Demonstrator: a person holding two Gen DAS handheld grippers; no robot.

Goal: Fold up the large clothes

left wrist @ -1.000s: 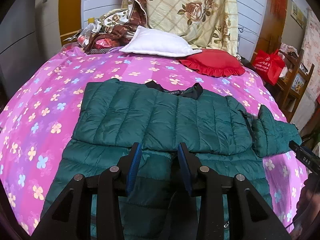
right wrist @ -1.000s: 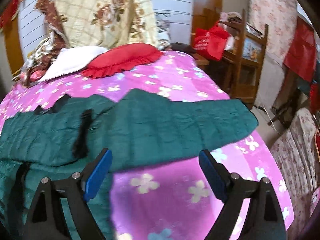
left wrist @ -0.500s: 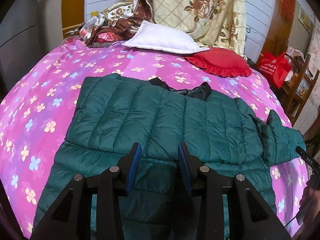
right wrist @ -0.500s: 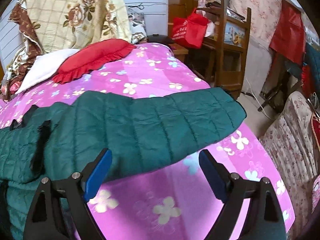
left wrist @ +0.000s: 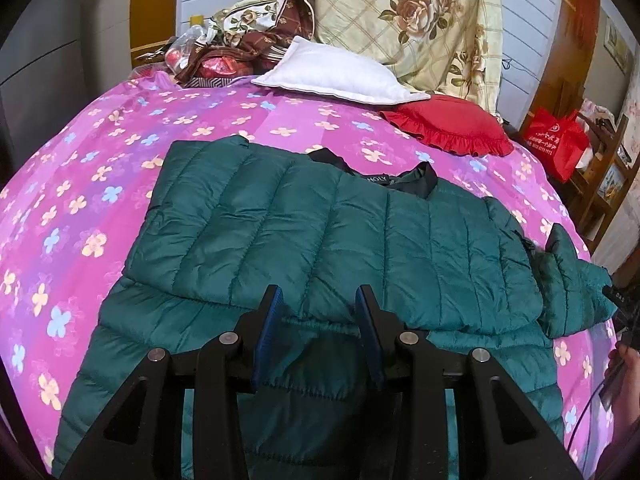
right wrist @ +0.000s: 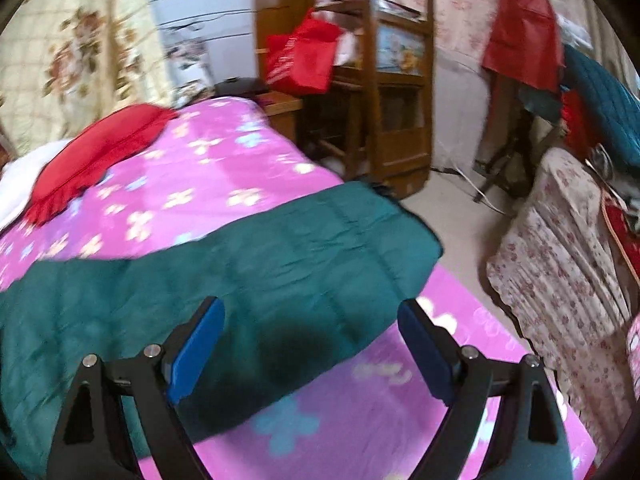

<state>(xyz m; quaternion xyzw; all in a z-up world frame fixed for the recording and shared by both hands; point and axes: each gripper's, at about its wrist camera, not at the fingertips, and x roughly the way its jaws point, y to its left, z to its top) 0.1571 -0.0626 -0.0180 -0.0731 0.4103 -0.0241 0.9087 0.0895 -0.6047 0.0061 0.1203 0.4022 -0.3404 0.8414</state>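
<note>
A dark green quilted jacket [left wrist: 328, 240] lies on the pink flowered bedspread [left wrist: 80, 200], its left sleeve folded across the body. My left gripper [left wrist: 318, 300] hovers over the folded sleeve's cuff [left wrist: 312, 356], its blue pads partly open with cloth lying between them; I cannot tell whether they pinch it. The other sleeve [right wrist: 256, 264] stretches toward the bed's right edge in the right wrist view. My right gripper [right wrist: 310, 312] is wide open and empty just above that sleeve, near its end.
A white pillow [left wrist: 336, 76] and a red frilled cushion [left wrist: 448, 128] lie at the head of the bed, with a flowered quilt [left wrist: 404, 20] behind. A wooden shelf [right wrist: 384, 92] with a red bag [right wrist: 300, 56] stands right of the bed. A floral-covered seat [right wrist: 560, 248] is nearby.
My left gripper has risen and tilted, showing more of the bed. My right gripper has moved right along the sleeve toward its cuff and the bed's edge. Both keep their opening.
</note>
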